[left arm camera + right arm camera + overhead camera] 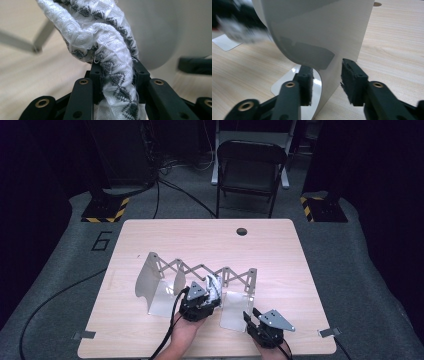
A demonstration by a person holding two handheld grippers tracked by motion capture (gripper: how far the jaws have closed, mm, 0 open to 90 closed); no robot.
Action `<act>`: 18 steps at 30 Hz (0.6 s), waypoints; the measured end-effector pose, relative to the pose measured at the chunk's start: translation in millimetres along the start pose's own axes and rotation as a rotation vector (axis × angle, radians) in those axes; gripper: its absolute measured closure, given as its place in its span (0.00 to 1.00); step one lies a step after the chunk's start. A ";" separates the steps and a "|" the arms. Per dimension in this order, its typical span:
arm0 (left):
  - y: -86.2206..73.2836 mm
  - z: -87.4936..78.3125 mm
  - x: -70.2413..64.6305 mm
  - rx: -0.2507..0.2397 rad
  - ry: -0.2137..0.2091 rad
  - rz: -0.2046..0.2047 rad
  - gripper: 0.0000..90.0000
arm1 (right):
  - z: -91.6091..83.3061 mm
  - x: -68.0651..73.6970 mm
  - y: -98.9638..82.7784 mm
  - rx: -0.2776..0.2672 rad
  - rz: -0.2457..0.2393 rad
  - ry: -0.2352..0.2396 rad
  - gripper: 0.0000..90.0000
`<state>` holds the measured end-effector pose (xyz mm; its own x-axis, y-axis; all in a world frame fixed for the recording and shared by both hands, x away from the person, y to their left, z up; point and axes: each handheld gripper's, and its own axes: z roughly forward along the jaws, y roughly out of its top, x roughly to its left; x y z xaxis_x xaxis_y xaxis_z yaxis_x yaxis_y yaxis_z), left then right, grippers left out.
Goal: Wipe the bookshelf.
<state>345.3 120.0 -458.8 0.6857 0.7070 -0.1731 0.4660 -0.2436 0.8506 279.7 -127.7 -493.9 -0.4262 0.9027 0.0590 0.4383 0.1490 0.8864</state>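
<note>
Rolled cloth (110, 50) upright, clamped in left gripper (117, 72); right gripper (325, 82) released around rack panel (324, 32).

White cloth (110, 50) with dark grey zigzag weave, silvery grey metal rack (200, 270), black fingers (352, 80), pale wood-grain table (200, 235)
</note>
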 end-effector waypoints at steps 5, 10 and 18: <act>15.3 -25.6 -8.9 -0.078 -0.027 0.026 0.76 | 0.1 -1.9 -0.8 0.011 0.015 -0.011 0.58; 11.5 -27.2 -14.1 -0.079 -0.031 0.031 0.76 | -1.9 -3.3 0.0 0.007 0.012 0.001 0.55; -1.5 -33.6 -30.4 -0.060 -0.082 0.032 0.76 | -6.0 -4.7 -0.8 0.009 0.009 0.015 0.51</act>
<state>305.0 121.1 -438.2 0.7444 0.6421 -0.1830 0.4103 -0.2237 0.8841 276.6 -134.5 -492.1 -0.4337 0.8980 0.0742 0.4495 0.1442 0.8816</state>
